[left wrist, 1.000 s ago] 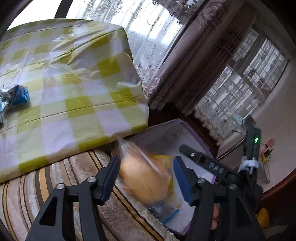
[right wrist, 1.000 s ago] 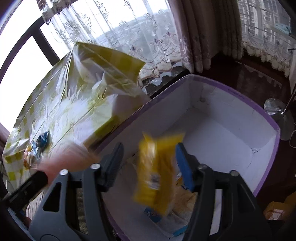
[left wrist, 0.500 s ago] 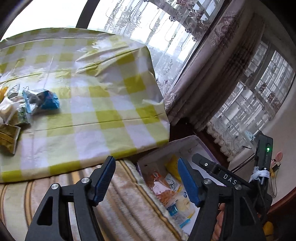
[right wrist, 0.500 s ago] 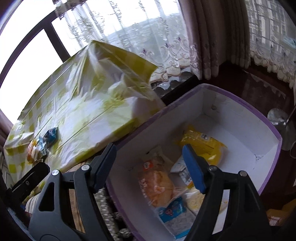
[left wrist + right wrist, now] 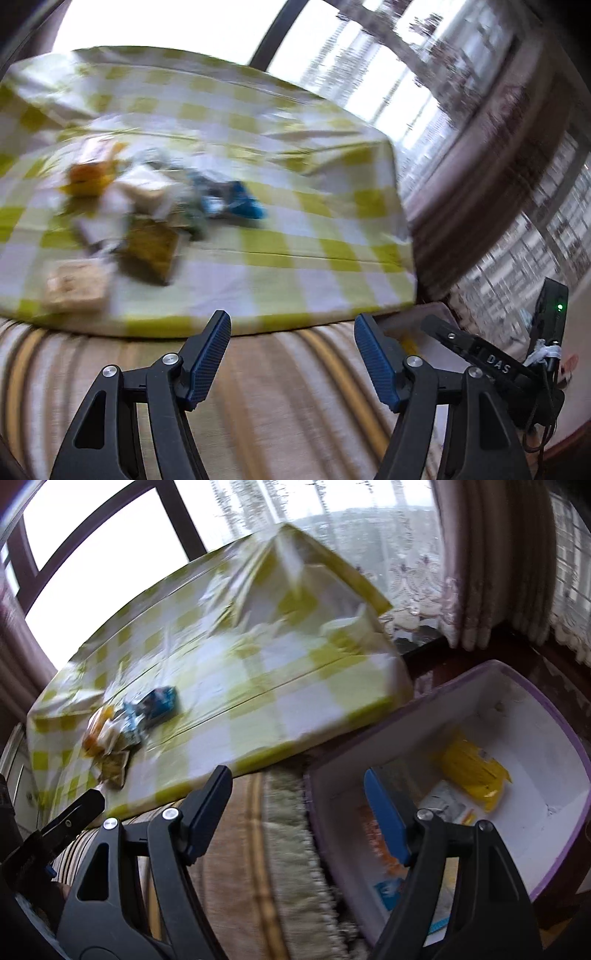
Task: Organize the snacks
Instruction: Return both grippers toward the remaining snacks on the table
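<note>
- Two grippers, both with nothing between their blue pads: the left gripper (image 5: 291,354) stands spread over a striped cloth (image 5: 258,387), and the right gripper (image 5: 299,812) stands spread too, one finger over the same cloth and the other over a box.
- Several loose snacks (image 5: 147,206) lie heaped on the yellow-checked tablecloth (image 5: 295,258), toward its left side; motion blur softens them all.
- Among the heap I can make out an orange-yellow packet (image 5: 88,179), a blue wrapper (image 5: 236,201) on the right edge of the pile, a dark olive pouch (image 5: 151,247) and a pale beige packet (image 5: 75,290) nearest the table's front edge.
- More snacks sit inside the white box with a purple rim (image 5: 576,738), set lower, beside the table's corner: a bright yellow bag (image 5: 472,771) toward the back, a white-and-grey packet (image 5: 447,805) beside it, and an orange-printed one partly hidden behind the right gripper's finger.
</note>
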The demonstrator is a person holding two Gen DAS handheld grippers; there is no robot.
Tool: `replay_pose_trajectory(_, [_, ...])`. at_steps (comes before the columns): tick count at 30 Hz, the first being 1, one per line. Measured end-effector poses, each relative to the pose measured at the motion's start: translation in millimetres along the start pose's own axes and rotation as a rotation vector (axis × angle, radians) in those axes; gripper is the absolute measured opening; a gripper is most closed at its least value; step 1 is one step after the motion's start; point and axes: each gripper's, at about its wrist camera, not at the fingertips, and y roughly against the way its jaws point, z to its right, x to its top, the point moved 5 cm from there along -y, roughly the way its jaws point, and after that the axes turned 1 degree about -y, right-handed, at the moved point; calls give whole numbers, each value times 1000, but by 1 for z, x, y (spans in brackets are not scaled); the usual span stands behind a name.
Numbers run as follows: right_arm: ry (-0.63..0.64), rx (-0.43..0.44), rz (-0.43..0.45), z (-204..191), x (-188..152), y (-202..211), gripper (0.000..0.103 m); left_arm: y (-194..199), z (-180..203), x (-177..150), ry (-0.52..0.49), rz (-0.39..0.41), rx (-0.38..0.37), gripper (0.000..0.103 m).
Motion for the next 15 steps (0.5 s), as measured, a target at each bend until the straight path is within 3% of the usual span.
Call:
replay_pose_trajectory(5, [54,20,-26,-27,-4,-8,77,21,-42,2,64,28,62,70])
replay_pose_trajectory(15, [146,51,-82,-71,-10,-30,77,27,-104,8,137,-18,197,70])
